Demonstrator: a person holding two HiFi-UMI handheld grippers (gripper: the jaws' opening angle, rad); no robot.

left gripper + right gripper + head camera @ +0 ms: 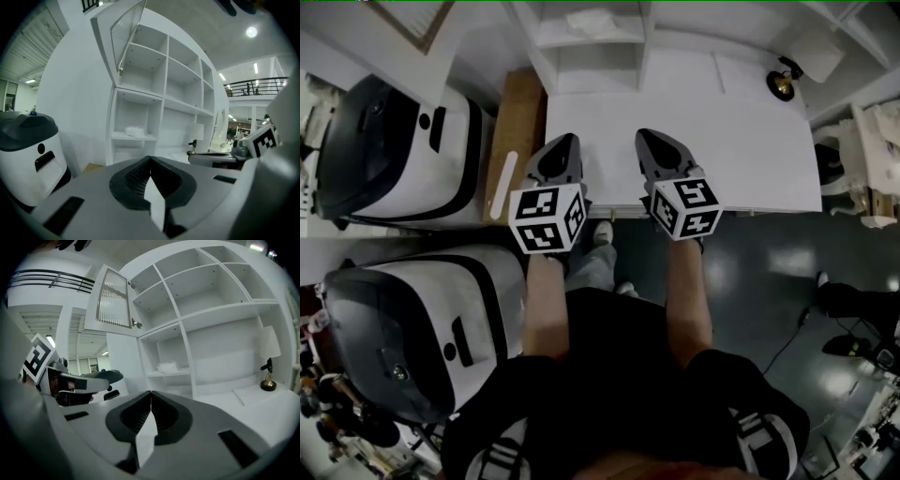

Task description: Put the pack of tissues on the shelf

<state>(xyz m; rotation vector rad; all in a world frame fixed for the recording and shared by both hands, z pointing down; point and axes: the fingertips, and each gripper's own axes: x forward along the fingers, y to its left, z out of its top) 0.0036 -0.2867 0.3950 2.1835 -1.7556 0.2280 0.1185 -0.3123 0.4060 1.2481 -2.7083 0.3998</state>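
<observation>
The white pack of tissues [586, 22] lies on a low shelf of the white shelving unit [643, 47] at the back of the table; it also shows in the left gripper view [134, 131] and the right gripper view [167, 366]. My left gripper [565, 142] and right gripper [648, 137] hover side by side over the white table [750, 141] near its front edge, well short of the shelf. Both point at the shelves. The left gripper [150, 159] is shut with its jaws meeting and nothing between them. The right gripper [151, 393] is likewise shut and holds nothing.
A small black and brass lamp [782, 82] stands at the table's back right. A cabinet door with ribbed glass [115, 298] hangs open above the shelves. Two white and black machines [403, 150] stand to the left, beside a wooden board [516, 141].
</observation>
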